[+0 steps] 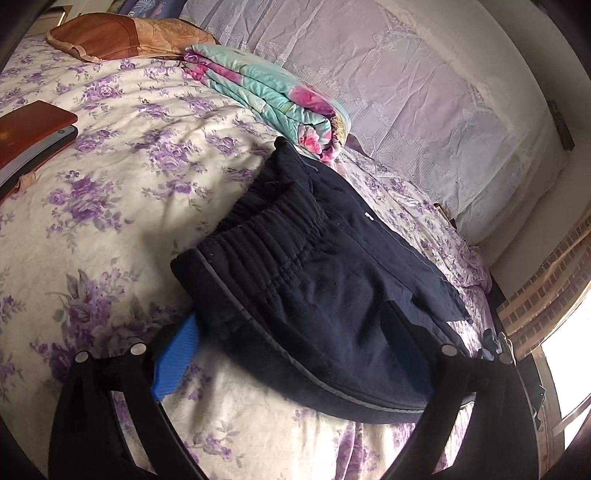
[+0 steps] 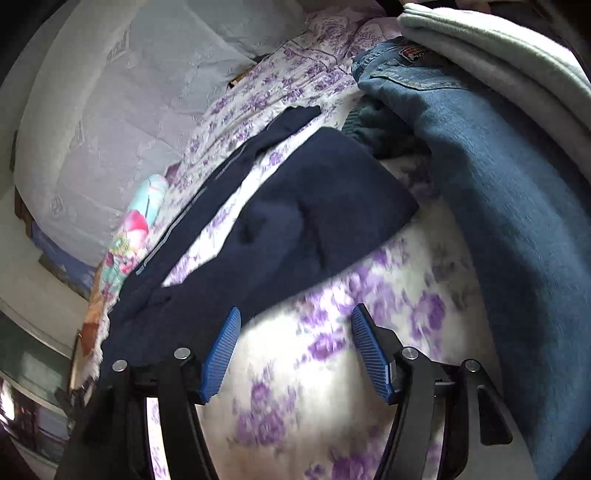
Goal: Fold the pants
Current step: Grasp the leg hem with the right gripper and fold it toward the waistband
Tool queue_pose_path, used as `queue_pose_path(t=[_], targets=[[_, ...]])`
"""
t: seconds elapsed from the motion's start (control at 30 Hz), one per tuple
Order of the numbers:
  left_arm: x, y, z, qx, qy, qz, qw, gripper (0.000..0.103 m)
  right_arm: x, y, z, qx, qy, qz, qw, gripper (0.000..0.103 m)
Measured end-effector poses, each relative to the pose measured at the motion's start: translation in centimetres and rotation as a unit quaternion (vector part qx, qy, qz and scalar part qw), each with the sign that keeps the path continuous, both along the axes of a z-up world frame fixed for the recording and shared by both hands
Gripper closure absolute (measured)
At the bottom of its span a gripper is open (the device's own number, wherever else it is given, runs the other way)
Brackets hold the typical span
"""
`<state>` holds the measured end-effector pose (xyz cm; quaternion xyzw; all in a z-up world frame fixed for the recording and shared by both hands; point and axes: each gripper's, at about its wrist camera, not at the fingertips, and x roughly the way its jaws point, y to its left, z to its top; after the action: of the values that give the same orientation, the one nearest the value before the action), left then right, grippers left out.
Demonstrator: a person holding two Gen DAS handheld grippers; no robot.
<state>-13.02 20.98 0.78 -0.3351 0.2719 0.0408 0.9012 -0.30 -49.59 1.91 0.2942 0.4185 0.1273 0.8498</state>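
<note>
A purple-flowered bedsheet (image 1: pixel 122 192) carries a folded teal-and-pink quilt (image 1: pixel 266 96) at twelve o'clock, a brown pillow (image 1: pixel 122 35) at eleven, while folded blue jeans (image 2: pixel 498 177) lie under a grey blanket (image 2: pixel 491 48).

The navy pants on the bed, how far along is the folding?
Partly done: the navy pants lie doubled at the waistband on the floral bedspread, but one leg trails loose. In hand: nothing; the left gripper is open around the fold and the right gripper open over bare bedspread. Left: gather the leg and finish folding.
</note>
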Motion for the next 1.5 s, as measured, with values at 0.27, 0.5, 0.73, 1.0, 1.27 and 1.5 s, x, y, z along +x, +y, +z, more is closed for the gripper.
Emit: queue_pose_path(t=[0.27,0.5,0.73,1.0,1.27,1.5], targets=[[0.6,-0.3,0.1,0.015,0.029,0.006,0.9995,0.012,5.6,0.5,-0.3,0.064,-0.018,0.006,0.998,0.094],[-0.5,2.3,1.1,-0.056,0.018,0.042,0.9974,0.075,2.8,1.0,10.5,0.01,-0.138,0.052,0.989,0.095],[-3.7,3.3,-1.2,-0.139,0.035,0.025,0.9893,0.083,-3.4,-3.1,4.9,-0.01,-0.024,0.026,0.999,0.095],[-4.0,0.5,1.2,-0.105,0.014,-0.009,0.9943,0.013,-6.1,-4.1,4.4,-0.06,0.008,-0.014,0.998,0.062],[-1.7,-2.4,1.1,0.013,0.063,0.006,0.9979,0.005,-4.0,1.6,9.2,-0.147,-0.095,0.038,0.984,0.057],[1.2,-2.3,0.5,0.068,0.086,0.028,0.9936,0.005,7.4,20.9,5.6,-0.121,-0.063,0.277,0.951,0.057]])
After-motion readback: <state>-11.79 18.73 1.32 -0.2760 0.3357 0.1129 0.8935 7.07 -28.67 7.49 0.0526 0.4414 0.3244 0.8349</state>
